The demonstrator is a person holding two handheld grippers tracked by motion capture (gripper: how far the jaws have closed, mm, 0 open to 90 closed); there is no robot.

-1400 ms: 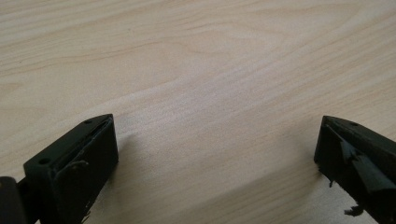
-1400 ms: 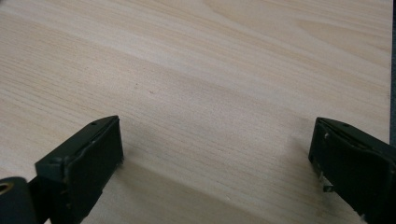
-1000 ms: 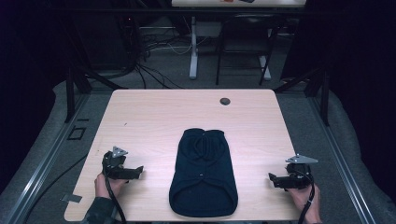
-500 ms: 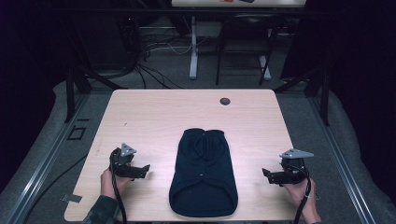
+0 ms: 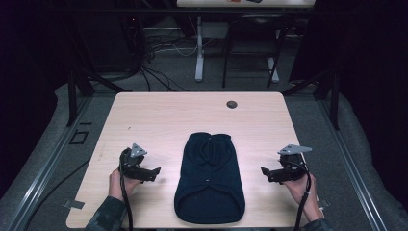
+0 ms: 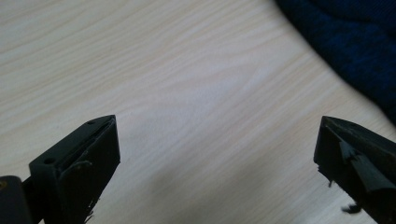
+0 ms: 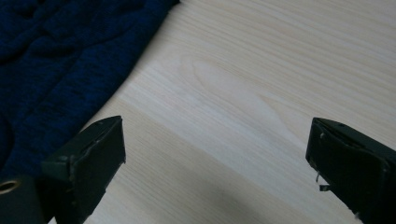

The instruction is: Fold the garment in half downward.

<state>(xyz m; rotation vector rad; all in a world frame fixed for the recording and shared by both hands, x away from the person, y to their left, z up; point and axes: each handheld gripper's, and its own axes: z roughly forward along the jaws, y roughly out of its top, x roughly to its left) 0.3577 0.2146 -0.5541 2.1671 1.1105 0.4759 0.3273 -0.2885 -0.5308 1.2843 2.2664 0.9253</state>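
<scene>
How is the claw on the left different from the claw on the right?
The left claw sits left of the dark blue knitted garment; the right claw sits to its right. The left claw points rightward at the garment, the right claw leftward. Both are open, hold nothing, and are apart from the garment.

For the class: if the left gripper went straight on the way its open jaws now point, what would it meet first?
The left gripper points inward over the pale wooden table toward the dark navy knitted garment lying flat. Bare wood lies between them, so it would probably meet the garment's near side edge first, unless its height carries it over.
</scene>
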